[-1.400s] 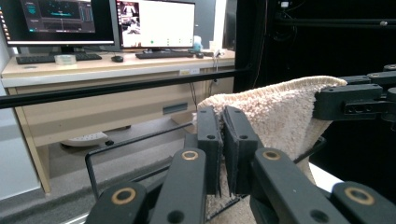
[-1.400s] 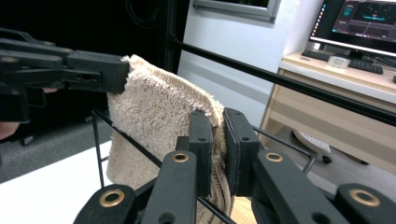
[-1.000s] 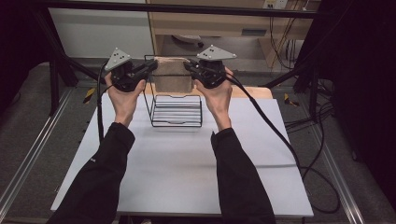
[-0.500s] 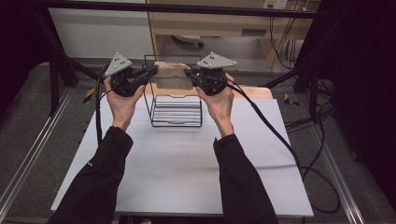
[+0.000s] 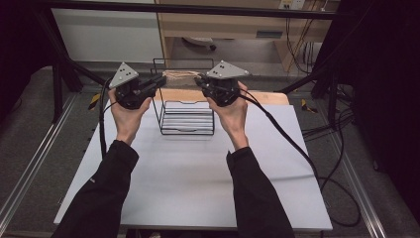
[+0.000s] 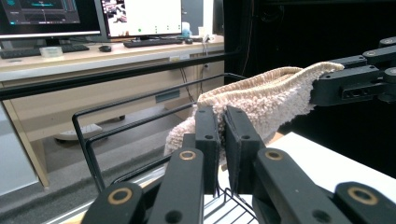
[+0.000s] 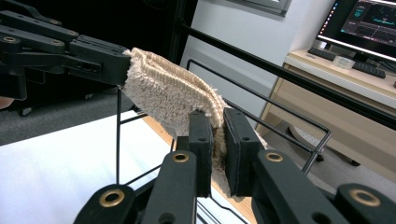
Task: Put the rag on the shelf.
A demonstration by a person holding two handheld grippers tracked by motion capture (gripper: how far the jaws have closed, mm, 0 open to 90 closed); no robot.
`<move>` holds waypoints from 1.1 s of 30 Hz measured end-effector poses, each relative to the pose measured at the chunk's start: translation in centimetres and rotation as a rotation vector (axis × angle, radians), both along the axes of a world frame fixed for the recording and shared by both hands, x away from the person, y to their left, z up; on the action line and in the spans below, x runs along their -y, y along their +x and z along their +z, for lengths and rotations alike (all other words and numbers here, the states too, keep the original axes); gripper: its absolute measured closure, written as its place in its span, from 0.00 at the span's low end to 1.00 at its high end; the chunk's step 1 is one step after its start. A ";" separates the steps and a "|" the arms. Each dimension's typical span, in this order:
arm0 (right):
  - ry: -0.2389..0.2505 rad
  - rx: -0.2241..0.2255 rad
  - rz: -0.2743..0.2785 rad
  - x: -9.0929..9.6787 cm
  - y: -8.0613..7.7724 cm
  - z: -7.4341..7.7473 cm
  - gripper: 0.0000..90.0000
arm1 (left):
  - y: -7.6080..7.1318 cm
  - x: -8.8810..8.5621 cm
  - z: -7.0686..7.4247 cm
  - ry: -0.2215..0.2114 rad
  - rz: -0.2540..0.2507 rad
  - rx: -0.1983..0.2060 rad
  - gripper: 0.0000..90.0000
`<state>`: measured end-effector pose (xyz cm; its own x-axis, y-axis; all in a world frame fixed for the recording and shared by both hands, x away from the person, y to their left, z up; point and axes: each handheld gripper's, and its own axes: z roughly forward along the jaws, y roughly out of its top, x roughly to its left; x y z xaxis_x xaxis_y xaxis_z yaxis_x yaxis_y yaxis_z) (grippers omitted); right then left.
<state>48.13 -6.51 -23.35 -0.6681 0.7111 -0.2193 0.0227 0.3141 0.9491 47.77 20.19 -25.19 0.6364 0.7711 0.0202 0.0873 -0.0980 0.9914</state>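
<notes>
A beige terry towel is stretched between my two grippers above a black wire rack at the back of the white table. My left gripper is shut on the towel's left end, and my right gripper is shut on its right end. In the left gripper view the jaws pinch the towel, and the other gripper holds the far end. The right gripper view has its jaws clamped on the towel, with the left gripper beyond.
The rack's tall wire rail rises just behind the towel. A wooden strip runs along the table's far edge. Cables trail over the table's right side. A desk with monitors stands beyond the table.
The towel hung as a broad sheet in front of the rack; now it shows as a narrow strip near the rack's top rail. Both hands stay about where they were.
</notes>
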 end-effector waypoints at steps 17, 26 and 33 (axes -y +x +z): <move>-0.023 0.002 0.018 -0.1 -0.3 -0.2 0.92 | 1.9 -0.2 5.8 0.028 0.035 -0.121 0.98; -0.013 -0.007 0.045 0.4 -0.3 -0.6 0.92 | 4.7 1.3 6.0 0.077 0.002 -0.197 0.99; -0.017 -0.003 0.056 0.5 -0.3 -0.8 0.92 | 4.3 1.4 5.1 0.093 -0.074 -0.215 1.00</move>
